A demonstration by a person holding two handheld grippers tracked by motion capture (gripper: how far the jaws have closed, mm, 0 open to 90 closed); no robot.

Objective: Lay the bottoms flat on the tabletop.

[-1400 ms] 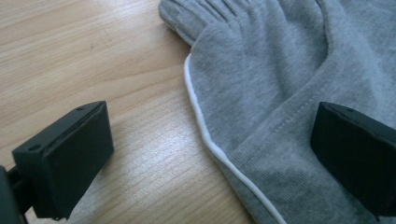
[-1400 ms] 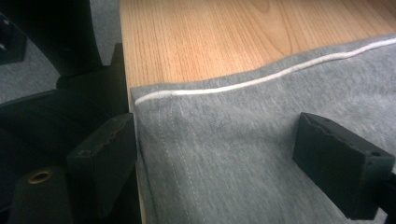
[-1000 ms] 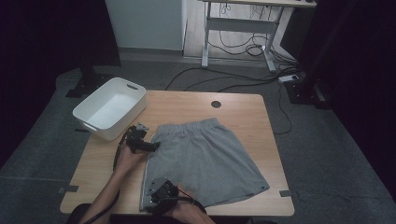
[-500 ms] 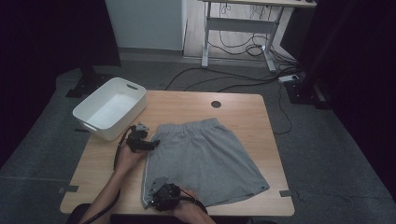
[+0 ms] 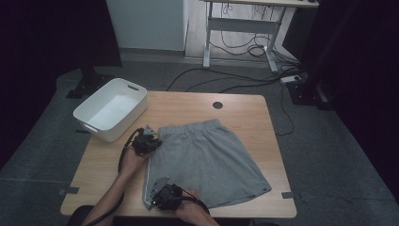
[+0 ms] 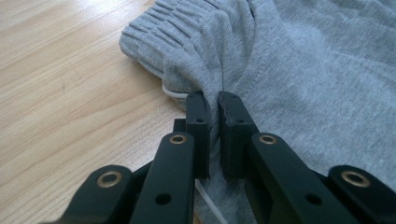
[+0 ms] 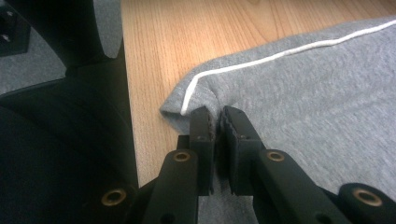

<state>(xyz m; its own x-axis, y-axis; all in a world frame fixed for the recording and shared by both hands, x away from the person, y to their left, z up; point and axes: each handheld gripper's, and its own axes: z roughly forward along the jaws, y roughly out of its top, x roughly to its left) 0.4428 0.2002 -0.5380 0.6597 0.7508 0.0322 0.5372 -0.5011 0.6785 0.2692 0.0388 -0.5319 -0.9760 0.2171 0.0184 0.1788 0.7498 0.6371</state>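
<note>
The wooden table (image 5: 244, 117) carries, from largest to smallest, a pair of grey shorts (image 5: 211, 160) spread flat across its middle, a white plastic bin (image 5: 110, 109) out at about ten o'clock near the far left corner, and the two grippers along the shorts' left side. The shorts lie with the elastic waistband toward twelve o'clock and the leg hems toward five, so their long axis runs from the far side of the table to the near edge, and the side seam with its white piping faces nine o'clock, toward the person. The left gripper (image 5: 151, 141) sits at the waistband's left corner; its jaws have just been closing and now stand nearly together, pinching a ridge of gathered grey fabric (image 6: 212, 100) between the pads, with a white drawstring (image 6: 175, 93) peeking out beside them. The right gripper (image 5: 155, 197) is at the near left hem corner, at about seven o'clock of the garment; its jaws have likewise just been closing and are clamped on the folded corner (image 7: 215, 112) right by the white piping (image 7: 280, 53). Both grips lie on the same long edge, so the rest of the cloth stretches away toward three o'clock, which suits folding that edge across
</note>
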